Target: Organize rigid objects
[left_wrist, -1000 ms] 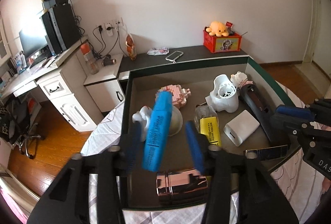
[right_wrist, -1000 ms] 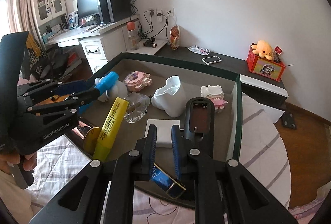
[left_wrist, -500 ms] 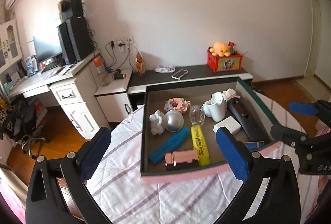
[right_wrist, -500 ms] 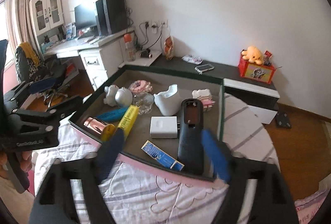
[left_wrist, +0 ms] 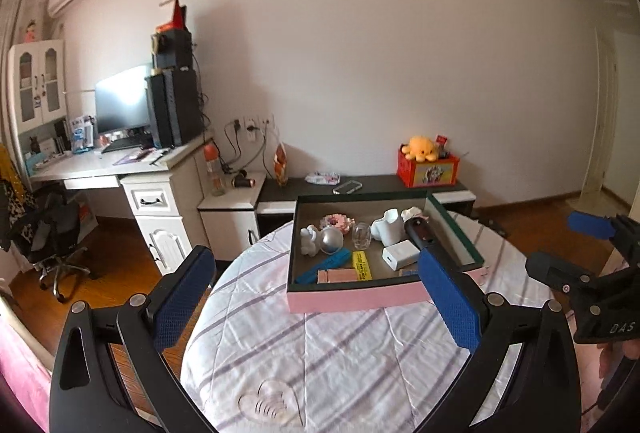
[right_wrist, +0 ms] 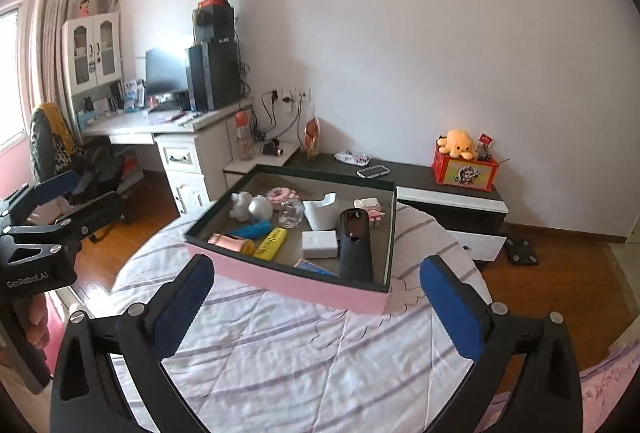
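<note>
Evidently both grippers hang back from the pink-walled tray (left_wrist: 356,300) on the bed (left_wrist: 340,361), the left gripper (left_wrist: 316,297) and right gripper (right_wrist: 316,303) with fingers spread wide and empty, having just been opening. The blue marker (left_wrist: 323,266) and small blue box (right_wrist: 314,267) lie inside the tray, seemingly released there as sorted.

Both cameras looked forward and slightly down from above the near end of a quilted bed (left_wrist: 340,345), well back from a shallow box (left_wrist: 356,299) of small things. The left view saw it from the left, the right from the right; both shared the box, desk (right_wrist: 160,129) and white wall (right_wrist: 440,33).
</note>
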Available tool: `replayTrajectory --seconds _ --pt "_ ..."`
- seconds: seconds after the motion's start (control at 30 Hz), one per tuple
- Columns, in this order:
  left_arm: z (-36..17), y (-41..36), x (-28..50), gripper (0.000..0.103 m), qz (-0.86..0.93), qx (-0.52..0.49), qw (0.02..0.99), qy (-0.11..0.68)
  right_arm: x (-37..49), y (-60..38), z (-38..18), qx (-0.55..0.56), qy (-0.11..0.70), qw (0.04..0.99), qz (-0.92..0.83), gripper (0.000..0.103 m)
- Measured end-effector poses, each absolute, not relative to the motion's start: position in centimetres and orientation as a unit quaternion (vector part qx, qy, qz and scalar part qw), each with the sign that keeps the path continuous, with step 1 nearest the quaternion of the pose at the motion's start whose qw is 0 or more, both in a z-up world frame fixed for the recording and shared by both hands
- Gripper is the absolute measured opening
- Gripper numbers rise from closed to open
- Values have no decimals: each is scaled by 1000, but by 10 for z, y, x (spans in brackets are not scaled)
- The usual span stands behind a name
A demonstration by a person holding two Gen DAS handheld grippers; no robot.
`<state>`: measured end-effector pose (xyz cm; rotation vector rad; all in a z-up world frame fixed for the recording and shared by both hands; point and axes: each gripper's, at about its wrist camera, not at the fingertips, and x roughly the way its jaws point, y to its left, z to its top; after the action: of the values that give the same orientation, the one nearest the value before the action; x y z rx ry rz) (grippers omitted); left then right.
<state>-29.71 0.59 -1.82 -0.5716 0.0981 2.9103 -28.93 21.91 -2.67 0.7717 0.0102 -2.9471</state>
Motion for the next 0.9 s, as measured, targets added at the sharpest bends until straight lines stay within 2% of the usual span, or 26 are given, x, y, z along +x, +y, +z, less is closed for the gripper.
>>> replayTrajectory --seconds 0.3,0.5,0.9 --pt "-7 -3 -219 103 982 -161 95 34 -210 196 -7 188 -19 46 -981 103" --pt "-6 -5 -179 103 981 -157 106 28 -178 176 -5 177 8 37 -984 103" --pt "-1 -13 -109 103 990 -100 87 44 -114 162 1 132 3 29 -991 103"
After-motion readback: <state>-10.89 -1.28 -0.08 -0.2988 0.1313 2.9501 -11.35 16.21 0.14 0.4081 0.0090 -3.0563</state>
